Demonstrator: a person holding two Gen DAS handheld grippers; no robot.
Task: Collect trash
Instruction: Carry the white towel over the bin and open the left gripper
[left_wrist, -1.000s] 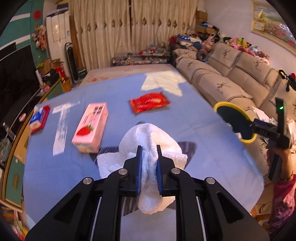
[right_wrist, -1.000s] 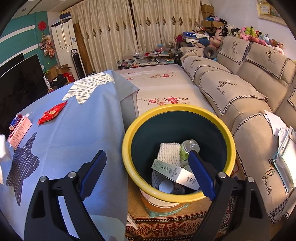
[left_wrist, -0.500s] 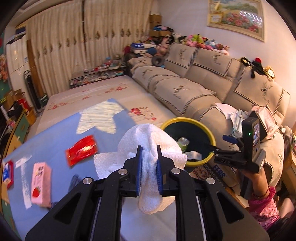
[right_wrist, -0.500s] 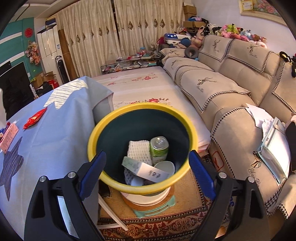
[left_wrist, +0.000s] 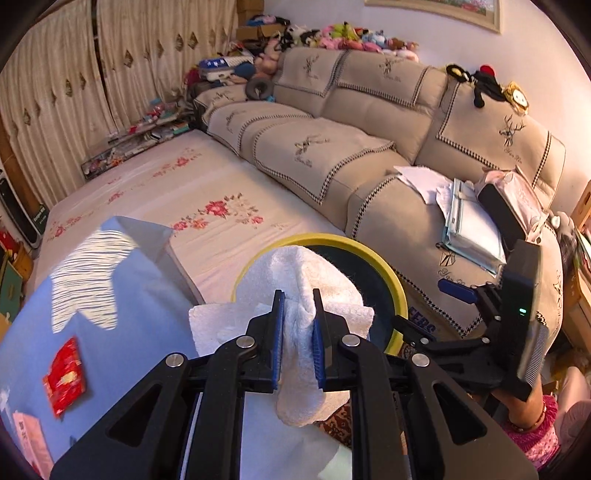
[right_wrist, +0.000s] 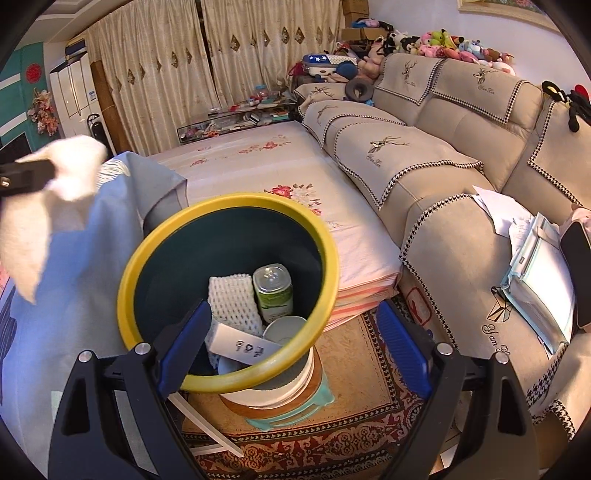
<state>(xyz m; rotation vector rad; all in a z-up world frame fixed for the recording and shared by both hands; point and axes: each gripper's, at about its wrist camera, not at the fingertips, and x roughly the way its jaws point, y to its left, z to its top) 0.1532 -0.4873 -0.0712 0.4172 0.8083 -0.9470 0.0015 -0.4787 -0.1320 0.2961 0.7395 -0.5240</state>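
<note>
My left gripper (left_wrist: 297, 317) is shut on a crumpled white paper towel (left_wrist: 303, 280) and holds it in the air in front of the yellow-rimmed trash bin (left_wrist: 388, 280). The towel (right_wrist: 55, 192) also shows at the left of the right wrist view, left of and above the bin's rim. My right gripper (right_wrist: 293, 332) is open and empty, its jaws spread wide just in front of the bin (right_wrist: 147, 240). The bin holds a white foam net (right_wrist: 231, 299), a green can (right_wrist: 273, 290), a paper cup and a white box.
A blue-clothed table (left_wrist: 129, 314) carries a red wrapper (left_wrist: 64, 373) and a pink carton (left_wrist: 31, 443). A beige sofa (left_wrist: 351, 155) with papers (left_wrist: 469, 221) lies right. A low flowered mattress (right_wrist: 280, 173) stands behind the bin. A patterned rug (right_wrist: 351, 424) lies under it.
My left gripper has carried the towel from over the table to the right, up to the bin. The right gripper has shifted a little right of the bin and stays open.
</note>
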